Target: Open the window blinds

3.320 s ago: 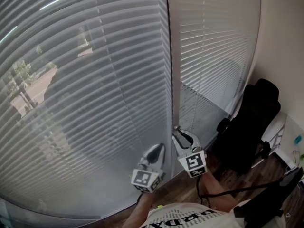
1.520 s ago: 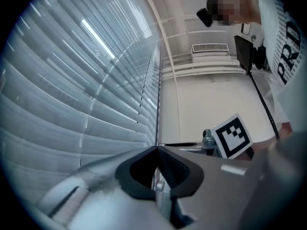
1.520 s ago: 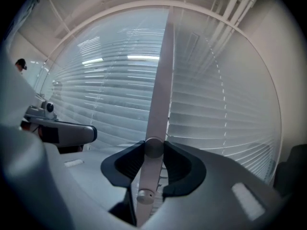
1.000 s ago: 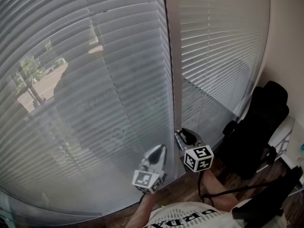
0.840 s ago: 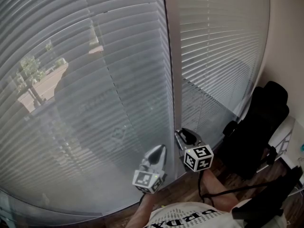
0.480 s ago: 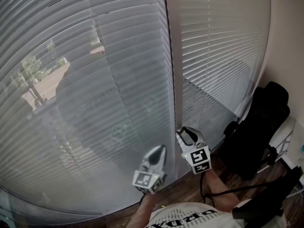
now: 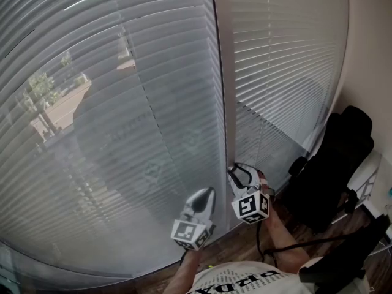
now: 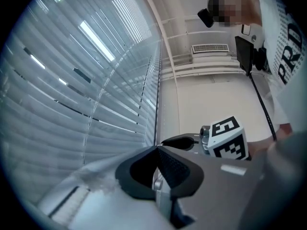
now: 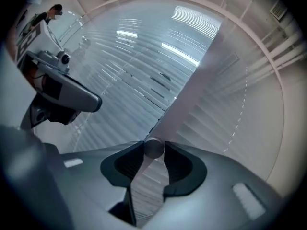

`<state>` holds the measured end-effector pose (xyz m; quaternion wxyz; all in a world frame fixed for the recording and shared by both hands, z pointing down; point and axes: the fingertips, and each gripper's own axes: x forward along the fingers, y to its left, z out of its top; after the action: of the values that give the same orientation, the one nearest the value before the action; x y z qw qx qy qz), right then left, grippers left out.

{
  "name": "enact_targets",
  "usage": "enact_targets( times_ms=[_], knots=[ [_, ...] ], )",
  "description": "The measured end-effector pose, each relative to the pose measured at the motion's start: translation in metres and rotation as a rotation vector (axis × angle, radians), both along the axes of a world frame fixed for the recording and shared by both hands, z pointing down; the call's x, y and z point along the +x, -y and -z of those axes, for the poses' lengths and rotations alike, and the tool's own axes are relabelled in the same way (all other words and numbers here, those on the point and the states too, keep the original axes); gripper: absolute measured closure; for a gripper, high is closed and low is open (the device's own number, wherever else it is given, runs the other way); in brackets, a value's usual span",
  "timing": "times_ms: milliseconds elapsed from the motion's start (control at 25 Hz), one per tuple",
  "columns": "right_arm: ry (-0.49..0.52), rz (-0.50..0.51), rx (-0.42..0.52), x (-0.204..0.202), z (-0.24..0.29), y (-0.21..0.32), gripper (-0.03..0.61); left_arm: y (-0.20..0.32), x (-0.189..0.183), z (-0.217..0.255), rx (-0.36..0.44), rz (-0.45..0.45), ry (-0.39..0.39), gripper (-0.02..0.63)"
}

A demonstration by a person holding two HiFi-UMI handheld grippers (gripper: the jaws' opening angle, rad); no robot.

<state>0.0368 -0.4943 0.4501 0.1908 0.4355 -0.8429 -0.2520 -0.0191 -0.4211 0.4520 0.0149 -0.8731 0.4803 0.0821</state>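
Note:
Two panels of horizontal window blinds hang side by side, the wide left blind [image 7: 122,103] and the narrower right blind [image 7: 282,72], with slats tilted nearly flat against the glass. A pale upright post [image 7: 223,72] divides them. My right gripper [image 7: 236,170] is at the foot of that post. In the right gripper view the round end of the blind wand [image 9: 154,148] sits between the pads, touching both, while the jaws are opening. My left gripper [image 7: 206,193] hovers beside it to the left, shut and empty, its pads [image 8: 165,159] meeting at the tip close to the left blind.
A black office chair [image 7: 334,158] stands in the right corner by the wall, with a dark cable [image 7: 318,242] trailing across the wood floor [image 7: 245,244] below it. Trees and a building show faintly through the left blind.
The right gripper has rolled about its own axis at the wand, so its marker cube now faces differently. The left gripper has stayed put. The slats look much the same.

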Motion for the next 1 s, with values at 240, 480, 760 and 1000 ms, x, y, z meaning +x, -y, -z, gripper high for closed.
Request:
enact_targets(
  times_ms=[240, 480, 760, 1000],
  knots=[
    [0.041, 0.006, -0.008, 0.0006, 0.0001, -0.0004, 0.445, -0.0019, -0.0029, 0.0026, -0.008, 0.01, -0.007, 0.62],
    [0.144, 0.014, -0.078, 0.0017, 0.0, 0.0007, 0.446, -0.003, -0.0028, -0.0007, -0.01, 0.002, -0.017, 0.62],
    [0.335, 0.023, -0.19, 0.0051, 0.0003, 0.002, 0.446, -0.0051, -0.0031, 0.0025, -0.025, 0.016, -0.019, 0.62],
    [0.427, 0.03, -0.235, 0.0081, -0.002, 0.0043, 0.446, -0.0066, -0.0006, 0.0014, -0.034, 0.016, -0.008, 0.62]
  ],
)
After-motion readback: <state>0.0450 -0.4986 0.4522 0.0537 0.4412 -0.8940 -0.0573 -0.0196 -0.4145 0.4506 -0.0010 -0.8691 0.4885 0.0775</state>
